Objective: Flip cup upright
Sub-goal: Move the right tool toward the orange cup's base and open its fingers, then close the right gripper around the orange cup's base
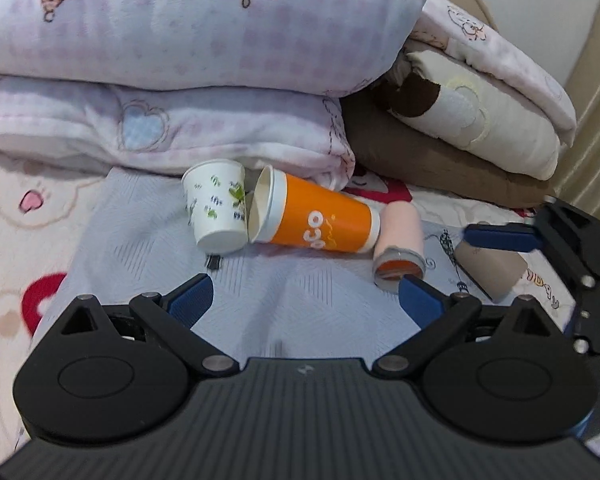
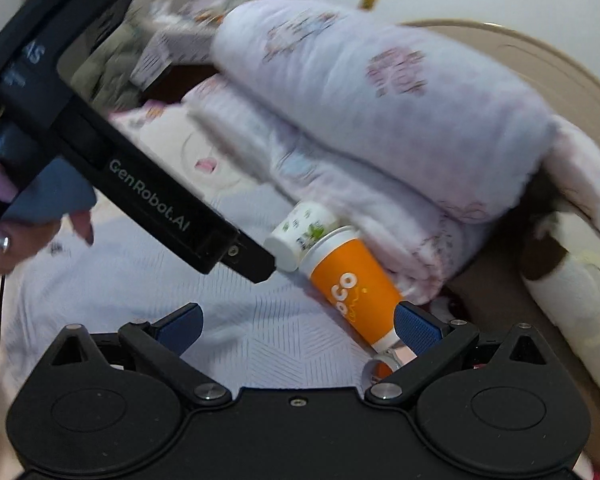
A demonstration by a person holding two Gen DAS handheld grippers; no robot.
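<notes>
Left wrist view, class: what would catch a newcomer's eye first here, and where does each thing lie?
The orange cup stands out most: it lies on its side mid-bed, its mouth against a tipped white cup with green print. At its base lies a small pink cup, also on its side. Behind them rise folded pink quilts, and the open left gripper frames the foreground.

A bed covered by a pale grey-blue quilted sheet (image 1: pixel 140 232), edged by cream bedding with pink cartoon prints. Behind it, folded pink checked blankets (image 1: pixel 172 60) are stacked, beside a brown pillow (image 1: pixel 420 160) under a cream cushion (image 1: pixel 492 120). A curved beige headboard (image 2: pixel 540 56) meets a plain white wall (image 1: pixel 580 8).
</notes>
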